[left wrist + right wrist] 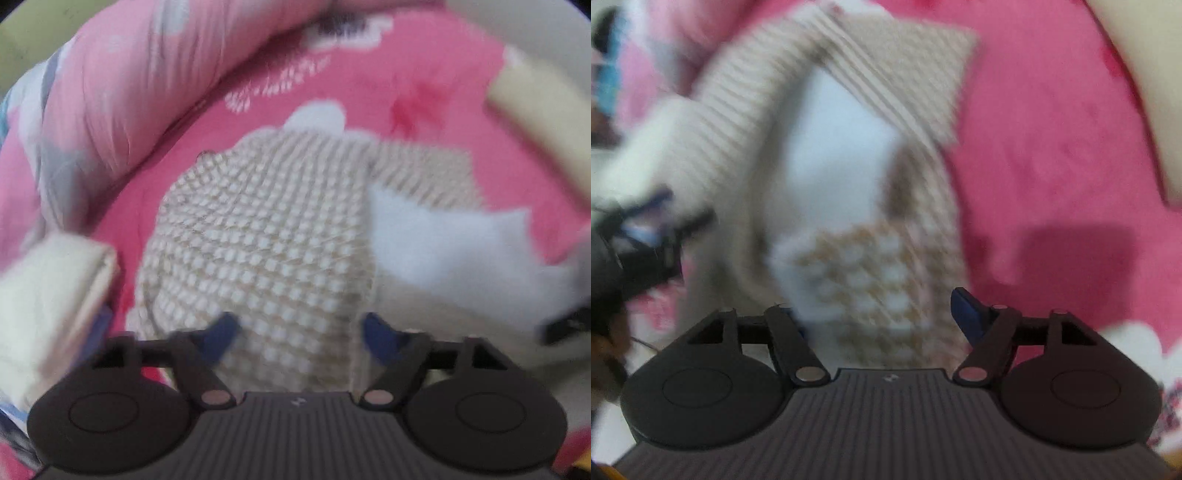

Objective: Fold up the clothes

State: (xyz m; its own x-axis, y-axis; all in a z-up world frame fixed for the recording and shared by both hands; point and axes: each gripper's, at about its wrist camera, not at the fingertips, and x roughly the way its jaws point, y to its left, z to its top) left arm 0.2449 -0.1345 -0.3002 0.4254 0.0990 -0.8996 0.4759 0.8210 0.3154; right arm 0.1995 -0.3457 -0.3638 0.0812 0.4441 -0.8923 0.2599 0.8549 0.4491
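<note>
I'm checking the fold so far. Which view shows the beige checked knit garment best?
The left wrist view: the knit garment fills its centre with the checked weave fairly sharp. The right wrist view shows it more motion-blurred, with its ribbed sleeve and white lining.

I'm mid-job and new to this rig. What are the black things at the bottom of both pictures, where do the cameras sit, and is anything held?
There is no robot arm: a person holds a two-finger gripper in each hand, with a camera on each looking along its blue-tipped fingers. One picture looks past the left gripper, the other past the right gripper. Both hang over a beige and white knit garment that lies partly folded on a pink flowered bedspread. Both stand open over it, pads clear of the cloth, holding nothing. Folded cream cloth lies nearby. Both pictures are blurred.
</note>
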